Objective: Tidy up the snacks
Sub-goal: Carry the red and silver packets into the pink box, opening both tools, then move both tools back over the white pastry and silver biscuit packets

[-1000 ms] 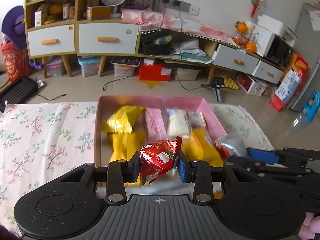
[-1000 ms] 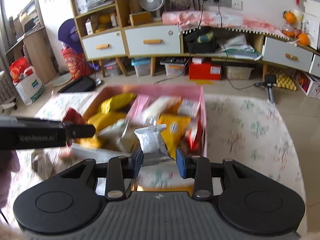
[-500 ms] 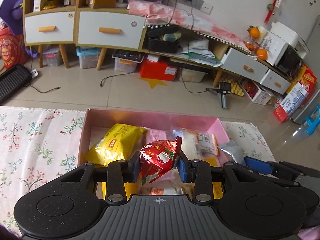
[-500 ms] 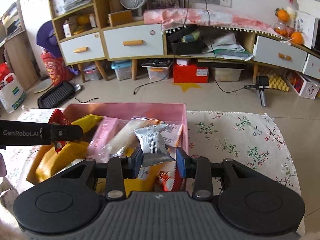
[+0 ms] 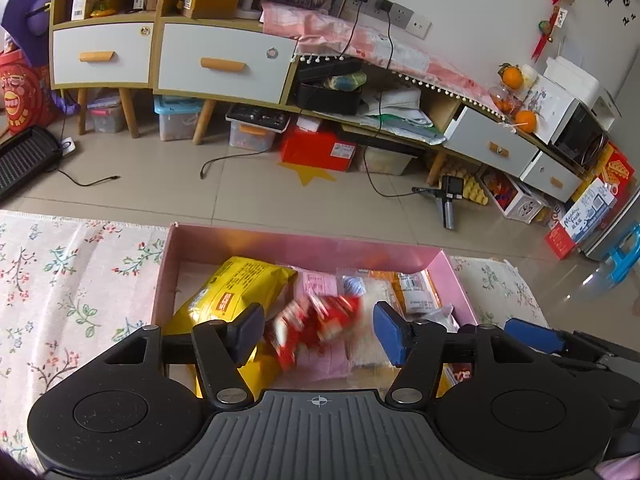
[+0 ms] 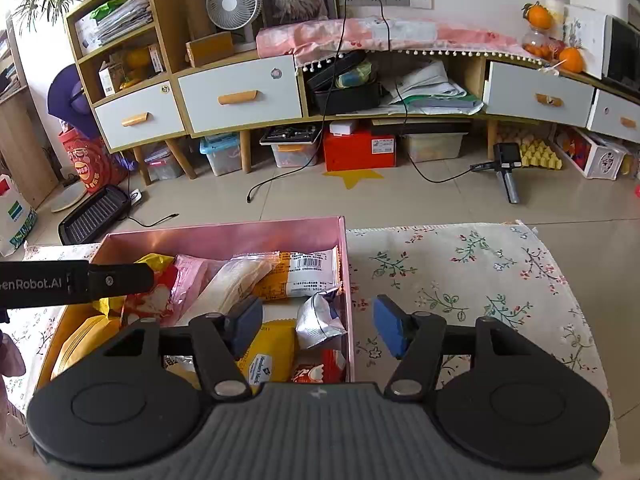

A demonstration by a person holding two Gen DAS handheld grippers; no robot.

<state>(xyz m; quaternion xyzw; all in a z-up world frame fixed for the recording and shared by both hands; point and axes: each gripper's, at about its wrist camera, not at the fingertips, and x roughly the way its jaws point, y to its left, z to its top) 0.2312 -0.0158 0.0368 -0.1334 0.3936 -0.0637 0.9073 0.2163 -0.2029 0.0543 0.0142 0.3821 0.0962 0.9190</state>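
While both sets of jaws are spreading apart over the pink box (image 5: 304, 242), each has let go of its packet: the left gripper (image 5: 318, 334) has released a red foil snack packet (image 5: 316, 322), blurred and apparently dropping between its pads without touching them, and the right gripper (image 6: 318, 326) stands unclenched with the silver foil packet (image 6: 318, 318) lying just ahead of its left pad, tucked against the box's right wall. Below and ahead of the left gripper sit a large yellow bag (image 5: 236, 292), a pink packet and a clear white one. To finish this release well, I'd judge both hands should hold steady until the packets settle, then lift straight up so a pad doesn't snag the foil or drag anything over the rim onto the floral tablecloth (image 6: 472, 268). Readable writing is sparse: the left gripper's arm, seen from the right wrist, carries "enRobot.AI"; a white-and-orange packet (image 6: 308, 272) ahead of the right gripper shows a barcode; the yellow pack (image 6: 266, 356) under its left pad has print too small to make out.
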